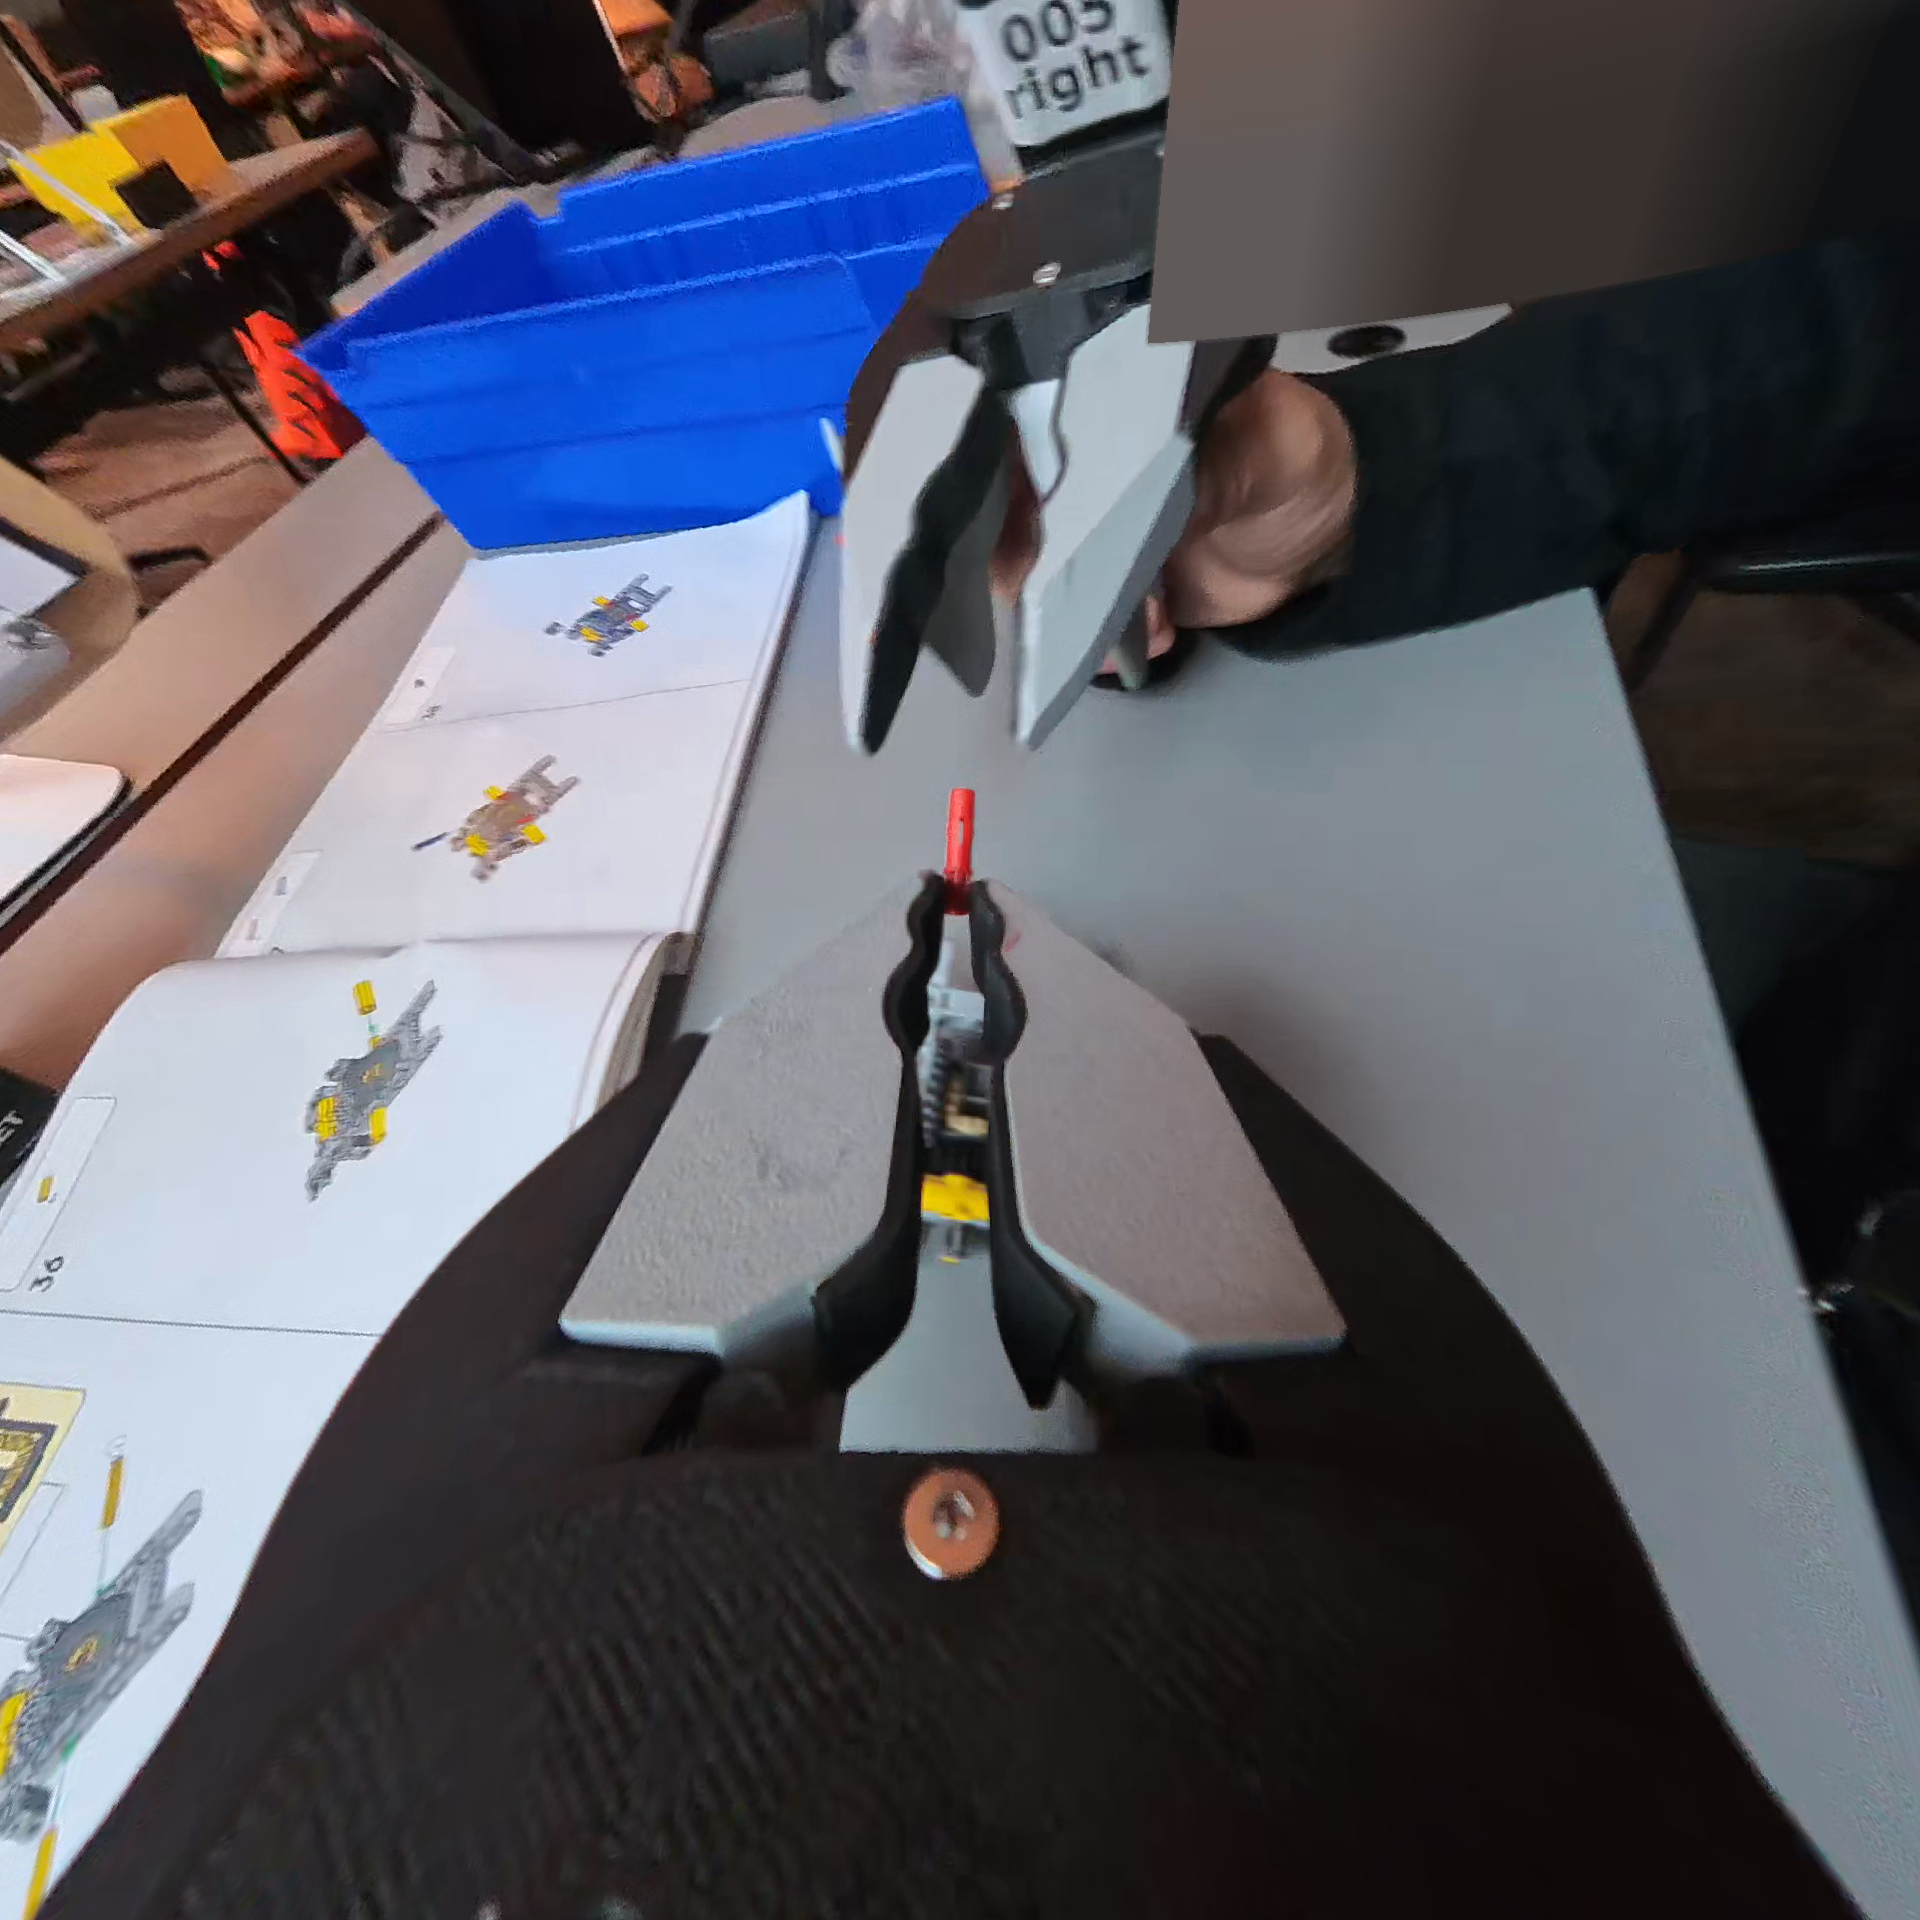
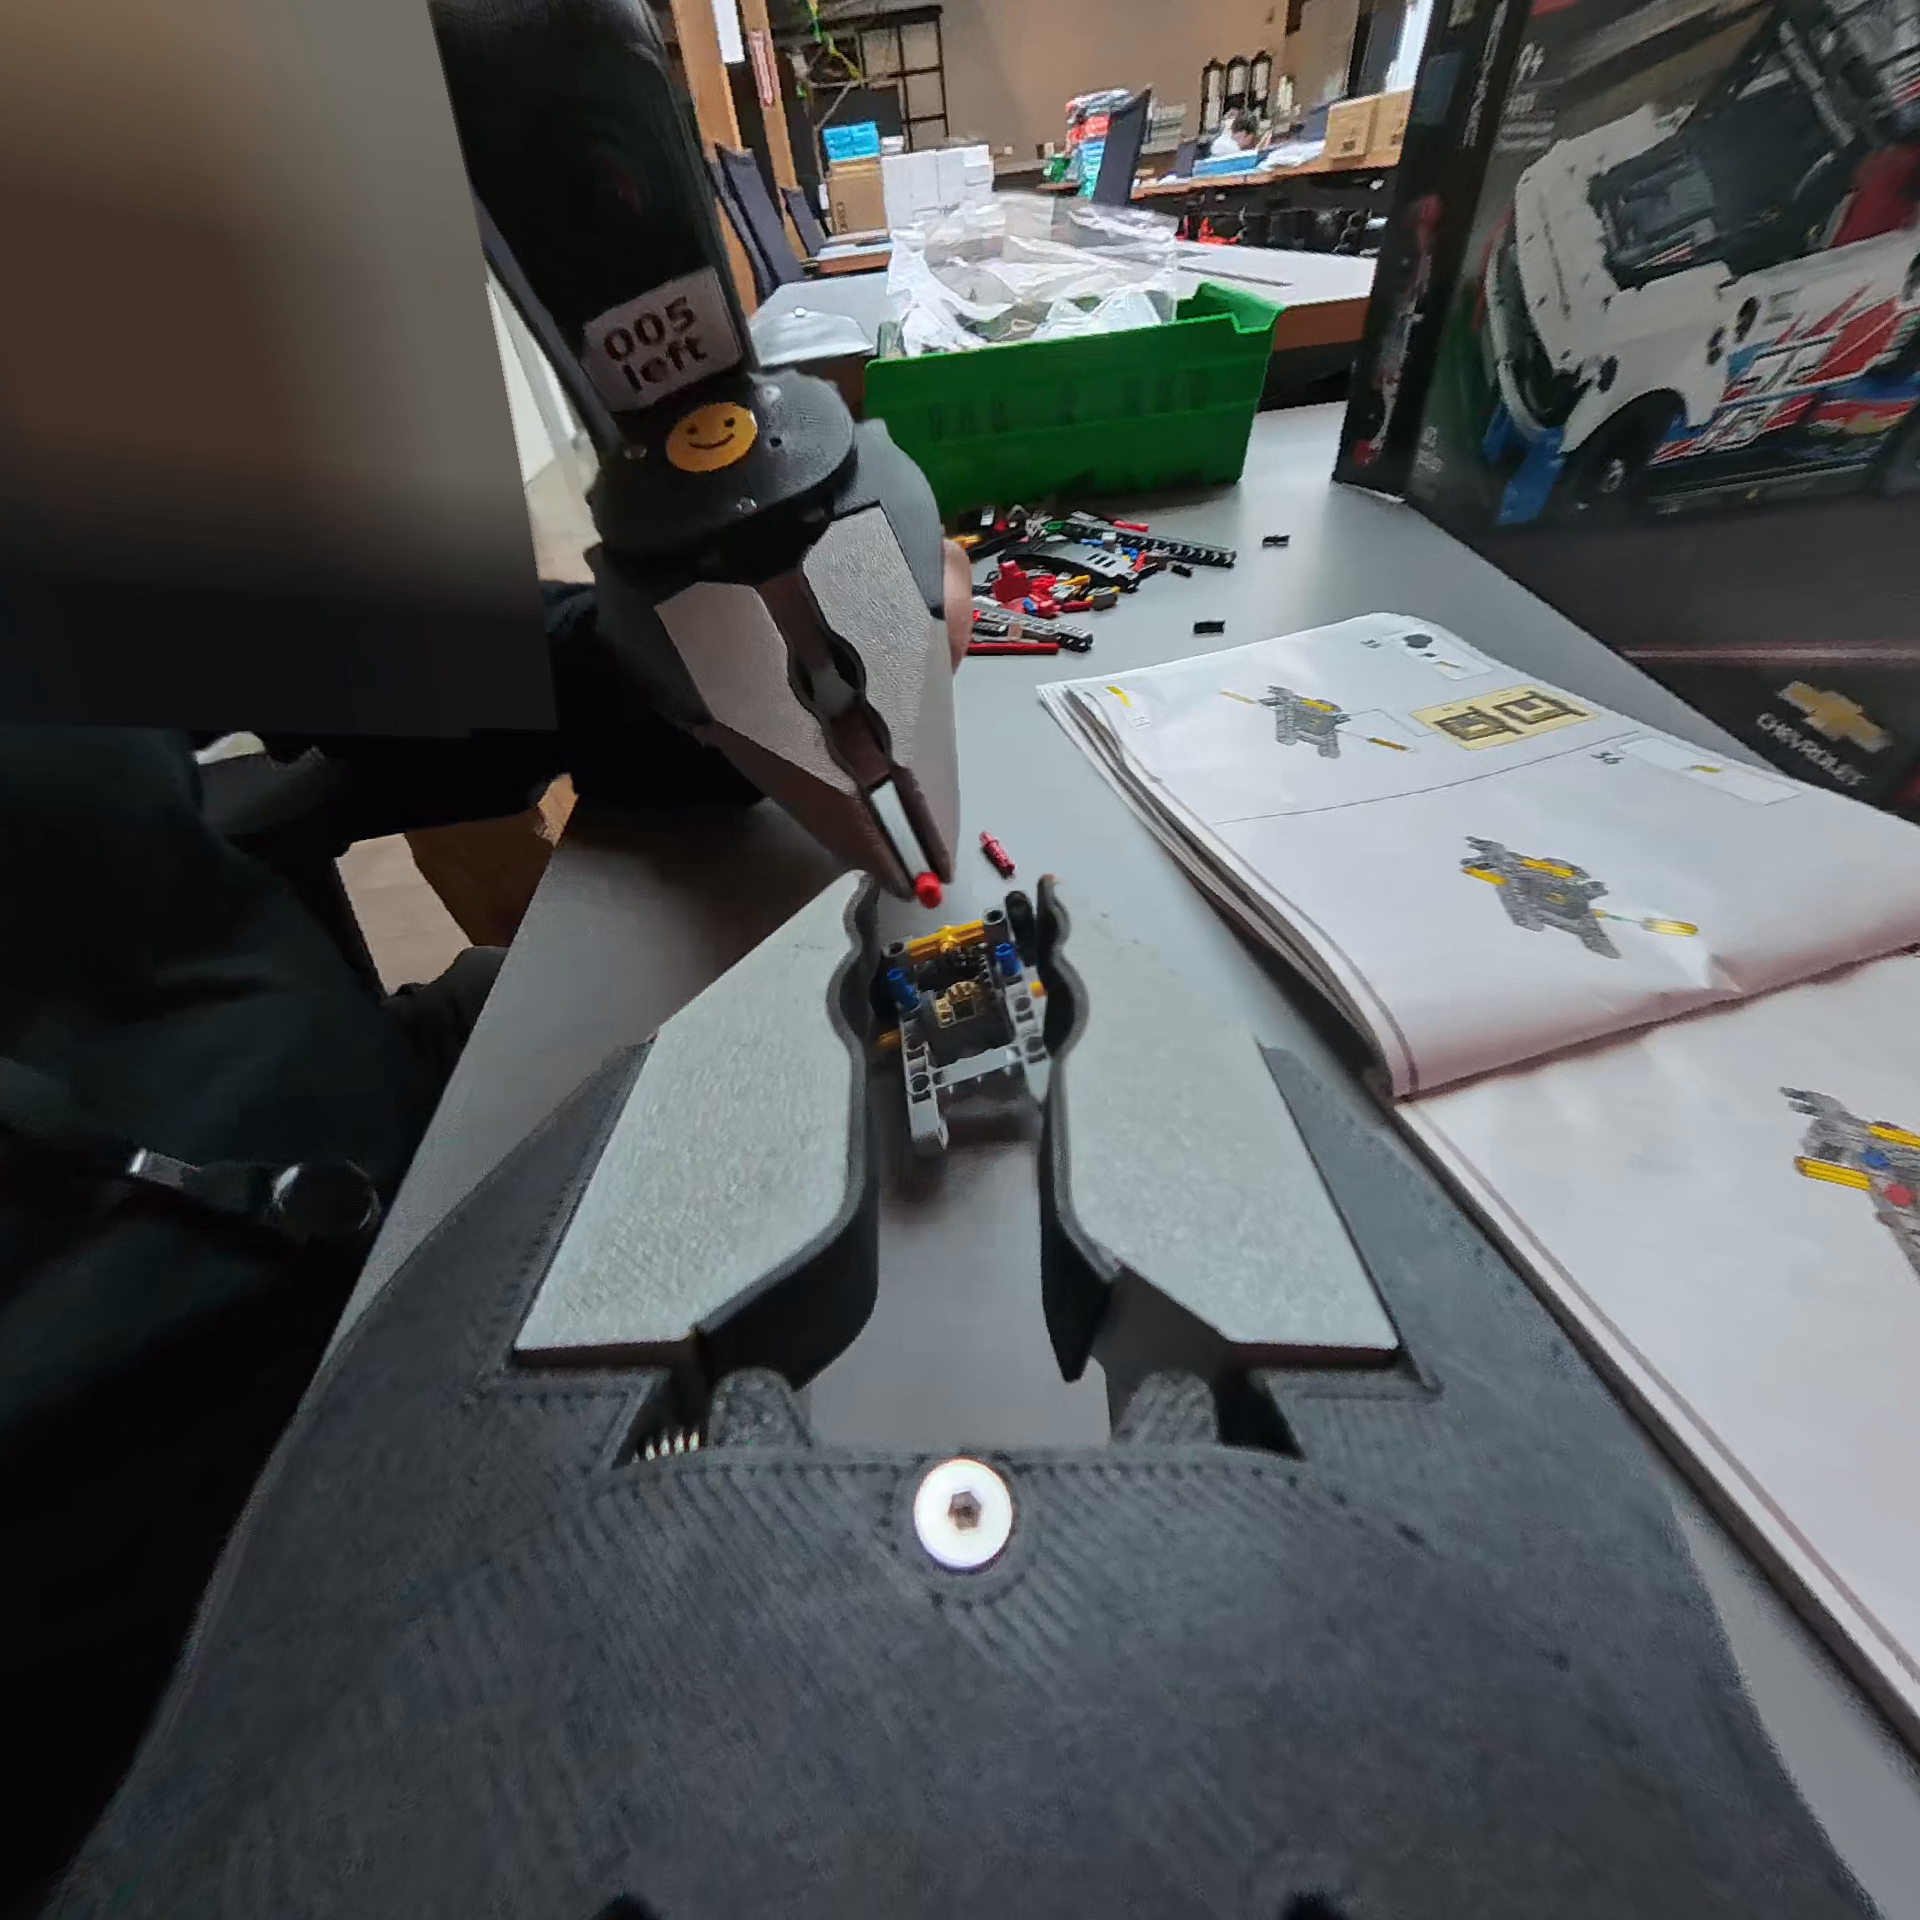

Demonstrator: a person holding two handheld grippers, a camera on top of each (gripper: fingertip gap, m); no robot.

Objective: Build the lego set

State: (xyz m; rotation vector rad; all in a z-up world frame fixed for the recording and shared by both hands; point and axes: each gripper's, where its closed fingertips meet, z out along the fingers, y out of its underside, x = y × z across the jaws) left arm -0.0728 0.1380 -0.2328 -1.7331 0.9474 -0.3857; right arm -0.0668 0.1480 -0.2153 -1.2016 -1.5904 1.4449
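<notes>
My left gripper (image 1: 958, 902) is shut on a small red pin (image 1: 959, 831) that sticks out past its tips. The right wrist view shows the left gripper (image 2: 914, 871) angled down, with the pin (image 2: 928, 886) just above the table. A small grey, yellow and blue lego assembly (image 2: 961, 1013) lies on the grey table (image 2: 1122, 790). It also shows through the gap under my left fingers (image 1: 954, 1122). My right gripper (image 2: 956, 896) is open and empty, with the assembly between its fingers in view; it hovers above the table (image 1: 945, 727). A second red pin (image 2: 995, 850) lies loose nearby.
An open instruction booklet (image 2: 1455, 831) lies to the right and shows in the left wrist view (image 1: 540, 748). A pile of loose pieces (image 2: 1060, 582), a green bin (image 2: 1070, 416) with plastic bags and the set's box (image 2: 1662, 312) stand behind. A blue bin (image 1: 644, 343) sits beyond the booklet. The grippers are tip to tip, or close to it.
</notes>
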